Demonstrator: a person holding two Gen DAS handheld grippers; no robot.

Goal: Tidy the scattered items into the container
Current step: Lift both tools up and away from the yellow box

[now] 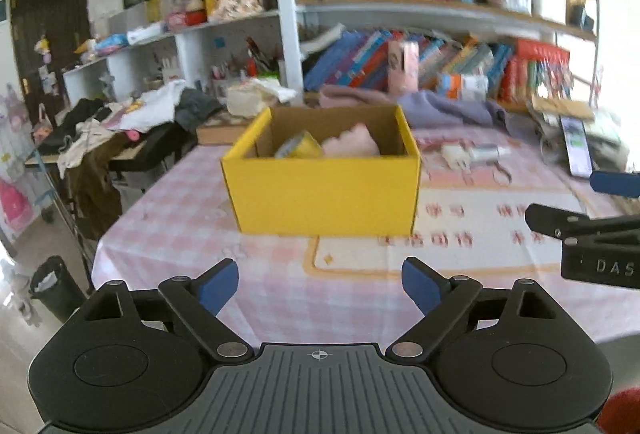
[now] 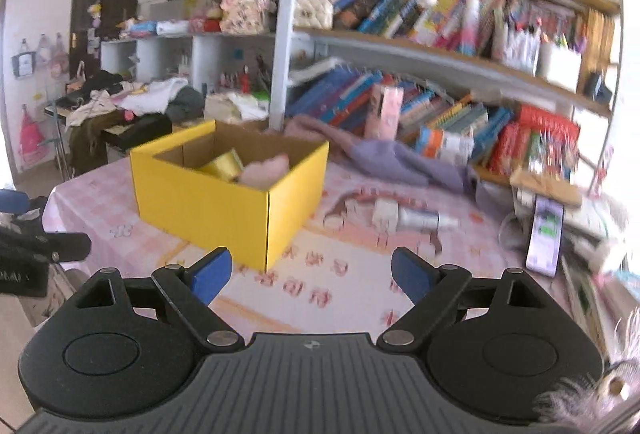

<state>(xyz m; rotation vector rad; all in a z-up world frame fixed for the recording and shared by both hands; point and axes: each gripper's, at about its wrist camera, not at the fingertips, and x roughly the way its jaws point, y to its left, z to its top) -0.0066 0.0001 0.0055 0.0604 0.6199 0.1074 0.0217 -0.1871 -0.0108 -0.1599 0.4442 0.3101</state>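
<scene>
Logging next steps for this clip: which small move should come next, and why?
Probably the right gripper should reach forward to the white plug and silver tube lying on the pink checked tablecloth right of the yellow cardboard box. Both grippers are open and empty, and the left gripper faces the box instead.

White letters "DAS" can be read on the black body of the right tool (image 1: 600,230) where it enters the left wrist view at the right edge; the word runs out of frame. Ahead of both tools, red characters printed on the tabletop cloth (image 2: 320,282) are too blurred to read.
</scene>
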